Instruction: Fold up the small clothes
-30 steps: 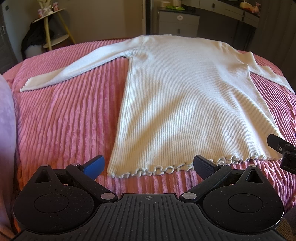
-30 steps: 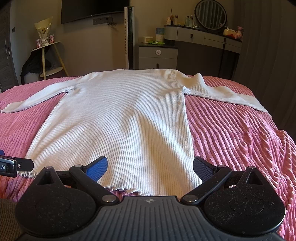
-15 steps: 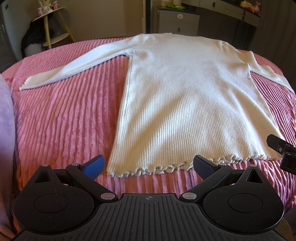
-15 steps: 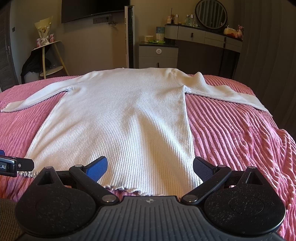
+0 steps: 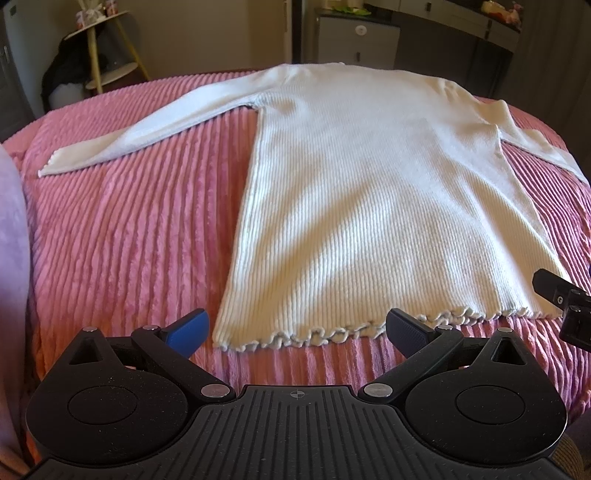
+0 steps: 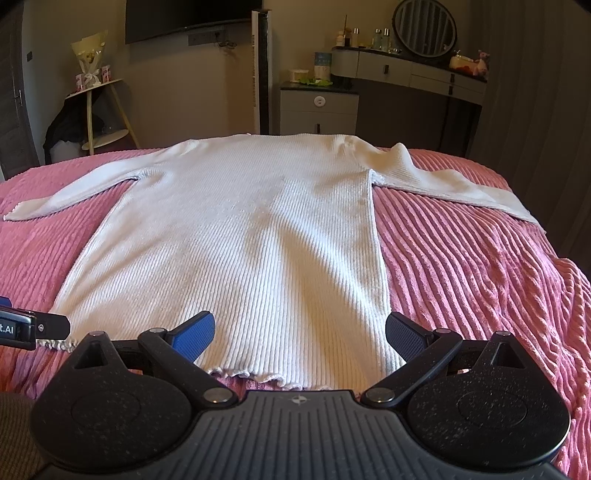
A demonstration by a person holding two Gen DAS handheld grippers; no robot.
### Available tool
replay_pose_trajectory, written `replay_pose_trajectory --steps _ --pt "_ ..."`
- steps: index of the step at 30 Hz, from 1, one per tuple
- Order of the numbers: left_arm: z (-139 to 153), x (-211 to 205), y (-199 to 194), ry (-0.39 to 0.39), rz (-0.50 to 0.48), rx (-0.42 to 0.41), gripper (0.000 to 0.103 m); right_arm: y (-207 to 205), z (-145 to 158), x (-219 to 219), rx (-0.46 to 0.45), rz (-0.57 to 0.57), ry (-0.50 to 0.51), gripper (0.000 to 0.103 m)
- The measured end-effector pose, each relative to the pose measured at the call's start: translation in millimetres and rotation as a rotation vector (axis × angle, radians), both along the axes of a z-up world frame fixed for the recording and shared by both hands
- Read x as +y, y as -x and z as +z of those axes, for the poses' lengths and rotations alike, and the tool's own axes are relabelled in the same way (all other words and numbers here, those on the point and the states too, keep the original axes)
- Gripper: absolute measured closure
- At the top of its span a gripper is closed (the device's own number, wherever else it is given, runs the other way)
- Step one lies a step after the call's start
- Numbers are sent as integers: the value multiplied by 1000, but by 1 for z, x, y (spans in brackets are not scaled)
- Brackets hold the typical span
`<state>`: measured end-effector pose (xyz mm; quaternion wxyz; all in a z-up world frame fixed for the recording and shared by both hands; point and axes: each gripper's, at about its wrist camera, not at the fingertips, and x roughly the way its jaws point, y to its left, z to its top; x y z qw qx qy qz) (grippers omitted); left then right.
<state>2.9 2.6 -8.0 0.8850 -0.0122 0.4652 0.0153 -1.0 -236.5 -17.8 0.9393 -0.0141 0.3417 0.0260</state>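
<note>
A white ribbed long-sleeved sweater (image 5: 369, 199) lies flat on a pink corduroy bedspread (image 5: 129, 229), both sleeves spread out, its ruffled hem (image 5: 332, 334) nearest me. My left gripper (image 5: 295, 326) is open and empty, just short of the hem's left part. My right gripper (image 6: 300, 334) is open and empty over the hem's right part of the sweater (image 6: 258, 240). Each gripper's tip shows at the edge of the other's view: the right gripper (image 5: 563, 302) and the left gripper (image 6: 29, 326).
The bed's far edge faces a grey drawer unit (image 6: 319, 107), a dressing table with a round mirror (image 6: 424, 33), and a small round shelf stand (image 6: 99, 114) at the back left. A dark curtain (image 6: 535, 92) hangs at the right.
Both grippers have stayed open; the views have shifted only slightly, the sweater sitting a touch nearer and lower than a second ago.
</note>
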Motion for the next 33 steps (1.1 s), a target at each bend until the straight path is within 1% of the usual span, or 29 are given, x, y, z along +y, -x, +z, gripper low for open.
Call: replay_pose_trajectory --steps 21,27,33 --pt "0 1 -2 0 7 8 0 -1 0 -2 -6 25 -11 4" --pt "2 3 -2 5 17 8 0 0 2 -5 -1 32 -42 4" --pt "4 0 -4 -9 6 11 0 -1 4 -13 11 43 -116 4"
